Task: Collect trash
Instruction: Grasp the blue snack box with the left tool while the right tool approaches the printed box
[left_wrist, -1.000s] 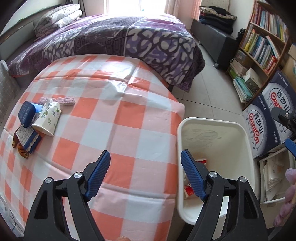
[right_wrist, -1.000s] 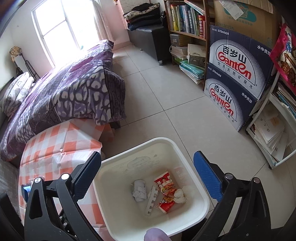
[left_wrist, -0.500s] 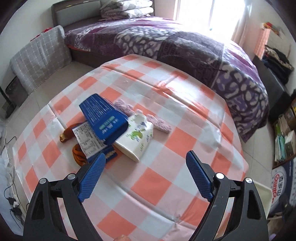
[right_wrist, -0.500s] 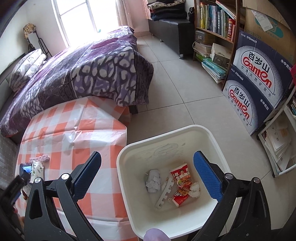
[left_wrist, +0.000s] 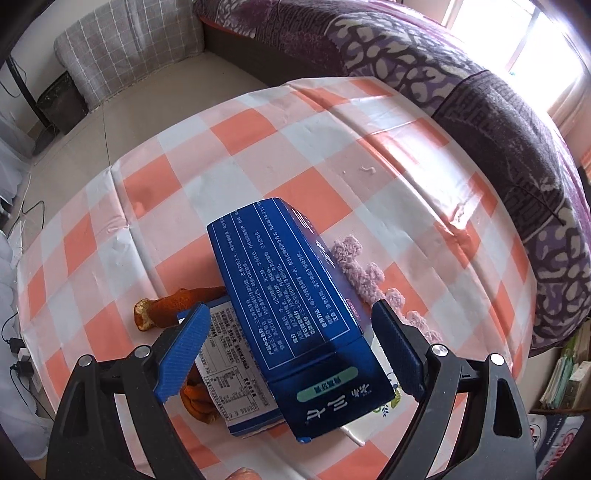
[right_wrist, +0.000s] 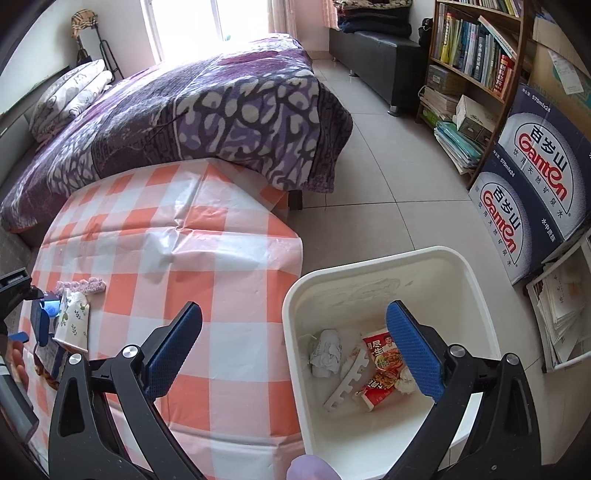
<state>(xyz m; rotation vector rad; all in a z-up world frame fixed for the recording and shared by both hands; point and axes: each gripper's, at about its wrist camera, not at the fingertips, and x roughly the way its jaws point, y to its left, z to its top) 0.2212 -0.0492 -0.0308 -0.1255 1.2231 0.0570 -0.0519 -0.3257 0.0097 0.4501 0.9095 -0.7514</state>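
Left gripper (left_wrist: 291, 350) poised above a small heap of litter on the checked tablecloth (left_wrist: 258, 140), jaws spread wide and gripping nothing; the blue carton (left_wrist: 295, 306) lies between the two pads without either pad pressing on it. The carton rests tilted across a flatter printed packet (left_wrist: 236, 373), with orange peel (left_wrist: 173, 306) beside and beneath that packet and a strip of pale purple knitted trim (left_wrist: 365, 277) along the carton's far side. A white floral tissue pack (right_wrist: 72, 317) sits under the heap (clearer in the right wrist view).

Right gripper (right_wrist: 293, 352), likewise wide open and empty, hangs over the edge of the white bin (right_wrist: 373, 262), which stands on the floor just beside the table and already holds a red snack wrapper (right_wrist: 380, 373) and crumpled tissue (right_wrist: 327, 352).

The carton is probably thin card, light and perhaps empty, so likely to dent under a hard squeeze. Its long side faces suit the pads best, taken about mid-length. The peel is soft and limp and would need a separate pinch.
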